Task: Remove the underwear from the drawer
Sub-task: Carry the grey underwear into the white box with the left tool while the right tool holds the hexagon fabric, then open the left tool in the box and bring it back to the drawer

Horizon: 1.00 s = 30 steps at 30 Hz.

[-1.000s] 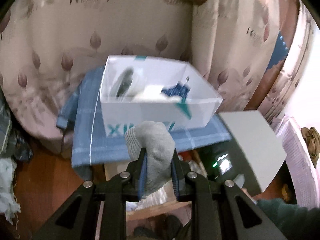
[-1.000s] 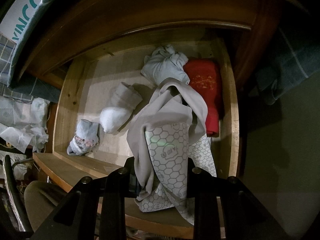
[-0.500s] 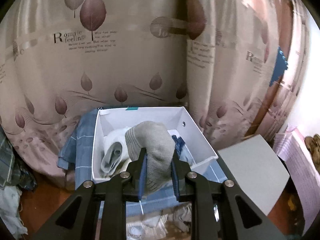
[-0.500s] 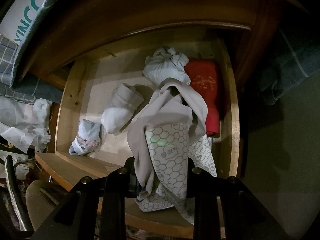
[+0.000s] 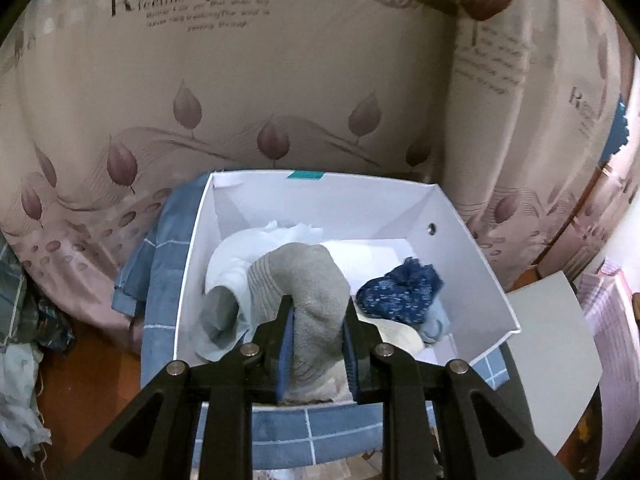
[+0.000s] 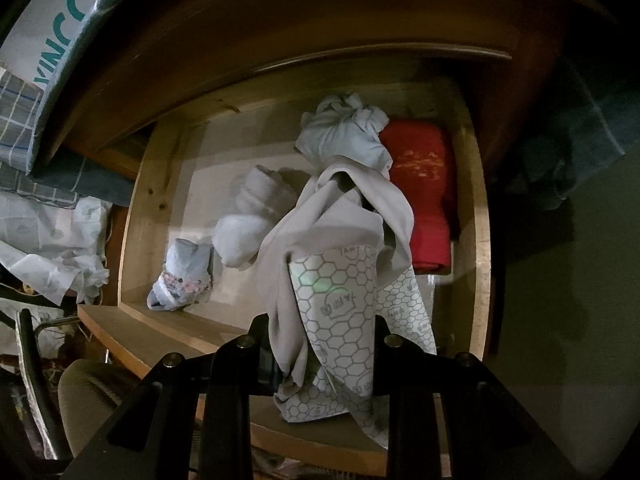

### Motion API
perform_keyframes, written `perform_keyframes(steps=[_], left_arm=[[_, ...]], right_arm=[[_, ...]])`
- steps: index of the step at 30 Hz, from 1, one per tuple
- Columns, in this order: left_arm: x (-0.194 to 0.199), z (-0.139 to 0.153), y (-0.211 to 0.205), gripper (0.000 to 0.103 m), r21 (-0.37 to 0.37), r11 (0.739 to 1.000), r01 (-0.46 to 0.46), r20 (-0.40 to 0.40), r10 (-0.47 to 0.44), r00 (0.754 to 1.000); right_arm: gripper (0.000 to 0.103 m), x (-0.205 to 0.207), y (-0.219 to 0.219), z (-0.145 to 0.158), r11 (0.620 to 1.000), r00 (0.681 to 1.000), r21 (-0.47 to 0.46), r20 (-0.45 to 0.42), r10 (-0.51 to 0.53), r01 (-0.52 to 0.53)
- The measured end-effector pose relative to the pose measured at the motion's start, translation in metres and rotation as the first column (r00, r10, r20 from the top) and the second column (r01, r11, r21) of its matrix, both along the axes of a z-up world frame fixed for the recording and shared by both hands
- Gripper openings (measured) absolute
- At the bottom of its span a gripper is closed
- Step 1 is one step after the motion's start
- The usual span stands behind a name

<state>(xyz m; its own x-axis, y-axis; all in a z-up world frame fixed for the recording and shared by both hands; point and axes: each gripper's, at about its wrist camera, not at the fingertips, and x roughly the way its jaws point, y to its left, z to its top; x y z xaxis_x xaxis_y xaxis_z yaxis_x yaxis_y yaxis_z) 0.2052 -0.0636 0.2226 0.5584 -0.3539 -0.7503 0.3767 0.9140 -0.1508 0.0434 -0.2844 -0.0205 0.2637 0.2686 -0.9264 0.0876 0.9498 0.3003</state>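
Both grippers (image 5: 317, 322) (image 6: 320, 344) w/ underwear (image 6: 340, 280) pinched between fingers

I count one white box (image 5: 472, 264) with three bundles in it — one white (image 5: 228, 264), one blue (image 5: 400, 288), one grey (image 5: 304, 276). One drawer (image 6: 476, 216) holds five garments — red (image 6: 424, 200), pale knot (image 6: 344, 136), white roll (image 6: 252, 220), flowered bundle (image 6: 184, 276), beige piece (image 6: 340, 216).

The left gripper (image 5: 318, 330) is carrying its rolled grey sock (image 5: 310, 300) up from in front of the white box (image 5: 472, 258) to a spot over the box's open top, so the clothes inside are coming into sight. The right gripper (image 6: 320, 344) is drifting only slightly with its hexagon-printed underwear (image 6: 340, 304) above the wooden drawer (image 6: 476, 216).
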Motion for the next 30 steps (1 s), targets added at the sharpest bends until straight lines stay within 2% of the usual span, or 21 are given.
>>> perform_keyframes(steps=[11,16,21,22,23,30], left_arm=[[0.026,-0.037,0.0,0.022,0.032,0.998,-0.056,-0.056,0.058,0.997],[0.021,-0.038,0.001,0.025,0.034,0.998,-0.047,-0.048,0.048,0.998],[0.016,-0.035,-0.003,0.034,0.085,0.995,-0.044,-0.035,0.047,0.998],[0.015,-0.034,-0.003,0.039,0.089,0.995,-0.048,-0.036,0.052,0.998],[0.014,-0.033,-0.003,0.043,0.088,0.995,-0.054,-0.037,0.058,0.998],[-0.005,-0.011,0.006,0.052,0.066,0.997,-0.05,0.013,0.049,0.999]], right_arm=[[0.024,0.0,0.001,0.0,1.0,1.0,0.004,-0.003,0.004,-0.004],[0.025,0.0,0.002,0.0,1.0,1.0,0.004,-0.003,0.005,-0.005],[0.025,0.0,0.002,0.0,1.0,1.0,0.002,-0.003,0.004,-0.004],[0.024,0.0,0.002,0.0,1.0,1.0,0.001,-0.002,0.004,-0.004],[0.024,0.0,0.002,0.0,1.0,1.0,0.001,-0.002,0.004,-0.004],[0.024,0.0,0.004,-0.001,1.0,1.0,-0.007,-0.001,0.005,-0.005]])
